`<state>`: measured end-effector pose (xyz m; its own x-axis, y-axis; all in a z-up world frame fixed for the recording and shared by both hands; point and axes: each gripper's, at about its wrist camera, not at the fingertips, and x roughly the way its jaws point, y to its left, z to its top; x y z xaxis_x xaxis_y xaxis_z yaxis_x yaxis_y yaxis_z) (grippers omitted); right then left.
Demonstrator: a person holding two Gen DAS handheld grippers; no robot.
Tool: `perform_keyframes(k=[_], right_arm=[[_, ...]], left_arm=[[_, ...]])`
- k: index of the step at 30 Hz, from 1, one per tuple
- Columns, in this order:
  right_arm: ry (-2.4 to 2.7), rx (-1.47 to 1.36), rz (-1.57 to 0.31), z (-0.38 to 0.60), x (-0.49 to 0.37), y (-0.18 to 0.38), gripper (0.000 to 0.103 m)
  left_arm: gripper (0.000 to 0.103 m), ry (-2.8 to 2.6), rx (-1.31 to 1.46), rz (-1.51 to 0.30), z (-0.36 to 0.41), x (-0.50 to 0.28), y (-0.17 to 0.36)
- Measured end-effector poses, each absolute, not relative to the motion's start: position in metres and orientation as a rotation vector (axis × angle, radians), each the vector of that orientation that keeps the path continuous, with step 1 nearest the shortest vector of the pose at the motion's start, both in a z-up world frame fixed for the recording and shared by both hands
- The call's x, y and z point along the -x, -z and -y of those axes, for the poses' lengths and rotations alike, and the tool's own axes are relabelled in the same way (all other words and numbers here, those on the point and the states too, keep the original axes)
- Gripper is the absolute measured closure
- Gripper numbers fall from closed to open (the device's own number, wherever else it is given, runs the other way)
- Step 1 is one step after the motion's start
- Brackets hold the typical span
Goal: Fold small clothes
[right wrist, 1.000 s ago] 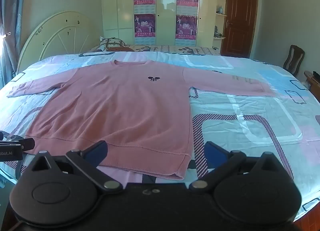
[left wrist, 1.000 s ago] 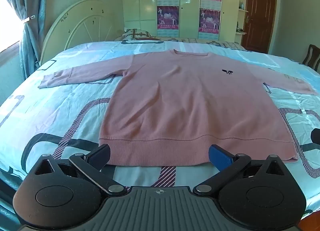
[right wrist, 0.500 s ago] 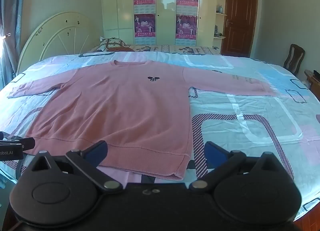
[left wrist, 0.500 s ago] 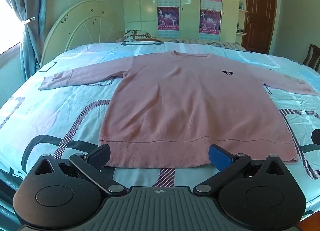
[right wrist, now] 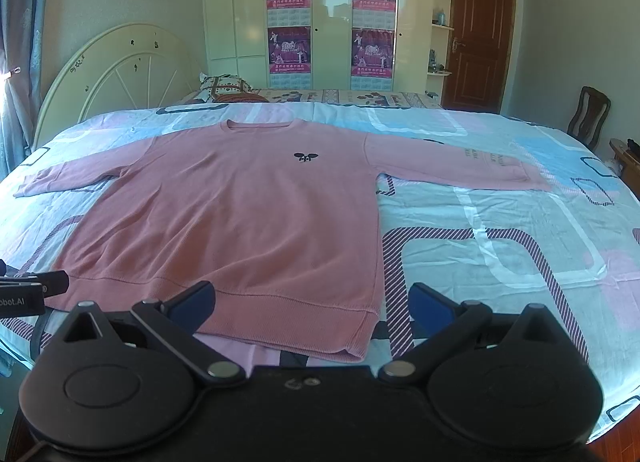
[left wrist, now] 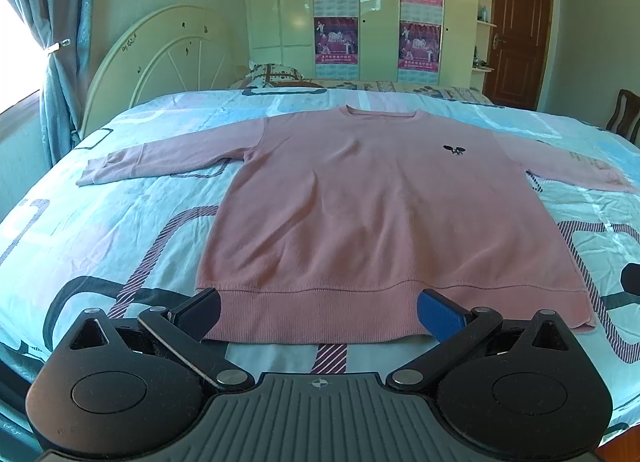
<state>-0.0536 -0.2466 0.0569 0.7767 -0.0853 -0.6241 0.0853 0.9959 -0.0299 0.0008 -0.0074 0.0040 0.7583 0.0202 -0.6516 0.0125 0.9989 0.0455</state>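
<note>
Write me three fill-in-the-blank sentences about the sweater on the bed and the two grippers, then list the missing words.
1. The sweater lying flat on the bed is ____ in colour.
2. Both sleeves lie spread out to the sides, so the sweater is not yet ____.
3. The left gripper and the right gripper both have their jaws ____ near the hem, holding nothing.

Missing words: pink; folded; open

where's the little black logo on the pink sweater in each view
Left wrist view: the black logo sits right of centre, on the upper chest of the pink sweater.
Right wrist view: the black logo sits just left of centre, below the neckline of the pink sweater.
Shared landmark: the four purple posters on the wardrobe doors behind the bed.
</note>
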Motion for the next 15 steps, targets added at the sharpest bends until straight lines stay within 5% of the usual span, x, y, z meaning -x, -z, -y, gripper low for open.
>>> perform_keyframes(k=[15], right_arm=[[0.085, 0.0, -0.686, 0.243, 0.0461, -0.0499, 0.001]], left_arm=[[0.0, -0.002, -0.046, -0.712, 0.0083, -0.0011, -0.004]])
